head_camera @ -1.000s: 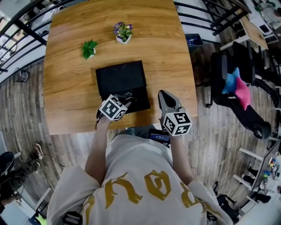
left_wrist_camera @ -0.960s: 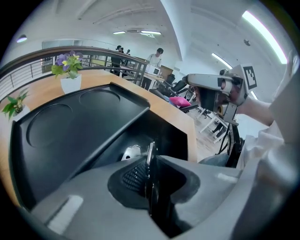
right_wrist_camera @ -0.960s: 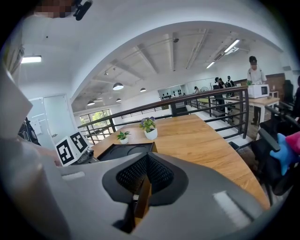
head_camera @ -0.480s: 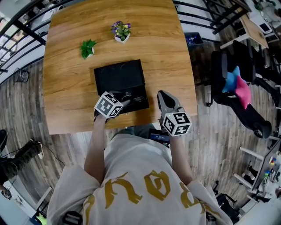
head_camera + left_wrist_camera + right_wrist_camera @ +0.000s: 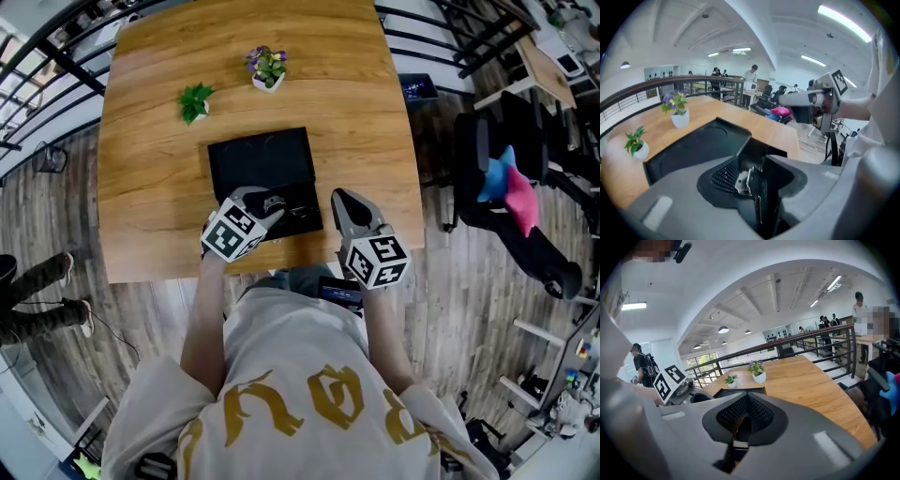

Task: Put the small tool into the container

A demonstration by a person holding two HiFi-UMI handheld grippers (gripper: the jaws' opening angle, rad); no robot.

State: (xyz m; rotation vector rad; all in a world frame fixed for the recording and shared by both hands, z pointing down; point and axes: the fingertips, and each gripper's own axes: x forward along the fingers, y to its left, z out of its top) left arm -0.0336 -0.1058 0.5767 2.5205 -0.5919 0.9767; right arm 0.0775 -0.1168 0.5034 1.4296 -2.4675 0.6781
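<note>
**Tool in your left gripper, container floor just ahead and below**

Your left gripper (image 5: 277, 202) is clenched on the small tool (image 5: 751, 183). In the left gripper view the thin, pale metal piece is pinched in the seam between the two jaws. Its long axis runs along that seam, so it points the way the jaws point.

In the head view those jaws sit over the near part of the container (image 5: 261, 157), which lies close to the near edge of the bench, about midway along it. The container's bare black floor stretches from the jaws toward the far edge, so the drop spot is forward and down, not sideways.

Your right gripper (image 5: 341, 201) has its jaws together on nothing. It is beside the container's right side, toward the near right corner of the bench, and apart from it.

The left gripper is plainly the one to finish. I judge it needs a short lowering, then a release, with the tool laid lengthwise so it clears the near wall
</note>
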